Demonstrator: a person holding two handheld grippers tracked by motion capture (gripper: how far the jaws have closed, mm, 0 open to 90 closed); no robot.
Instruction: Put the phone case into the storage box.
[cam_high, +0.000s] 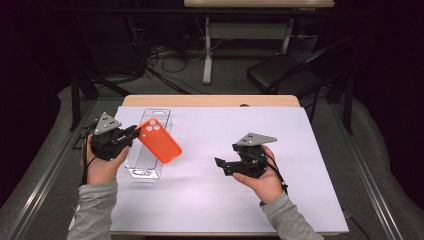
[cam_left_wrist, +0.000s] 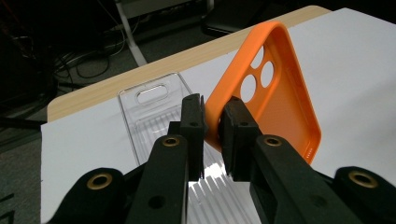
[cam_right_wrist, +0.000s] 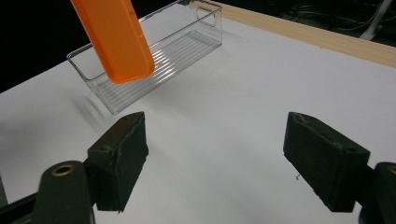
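White tabletop: left gripper pinches the orange phone case edge; right gripper spread wide, empty.

dark rm, chair, floor cables

Lab: floor cables, dark backdrop

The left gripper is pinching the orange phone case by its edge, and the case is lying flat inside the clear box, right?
Not quite. The left gripper does pinch the orange phone case by its edge, but the case is held up in the air, tilted above the clear box, not lying inside it. The left gripper view shows this.
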